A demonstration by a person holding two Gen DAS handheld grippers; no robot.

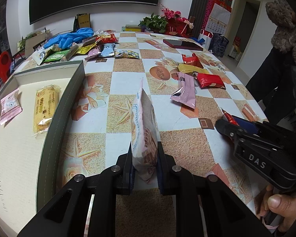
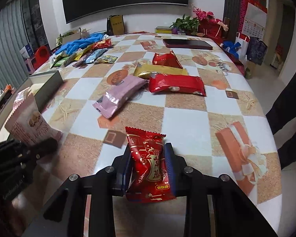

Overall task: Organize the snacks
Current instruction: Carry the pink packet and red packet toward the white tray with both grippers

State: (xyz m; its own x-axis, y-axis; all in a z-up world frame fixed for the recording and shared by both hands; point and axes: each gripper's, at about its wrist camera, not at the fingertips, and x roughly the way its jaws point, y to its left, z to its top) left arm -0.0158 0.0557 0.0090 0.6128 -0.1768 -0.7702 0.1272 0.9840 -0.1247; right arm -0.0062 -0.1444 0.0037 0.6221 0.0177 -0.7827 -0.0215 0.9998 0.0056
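Snacks pinched: left hand-held gripper [image 1: 144, 163] grips pink packet [image 1: 143, 130] beside box wall [image 1: 69, 98], right hand-held gripper [image 2: 148, 165] red packet [image 2: 150, 164].

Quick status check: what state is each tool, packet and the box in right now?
left tool: shut on pale pink packet, held on edge above the table
right tool: shut on red packet
grey box: open, holds a yellow packet and a small pink packet
pink bar packet: lying loose on the table
phone: lying flat, screen dark
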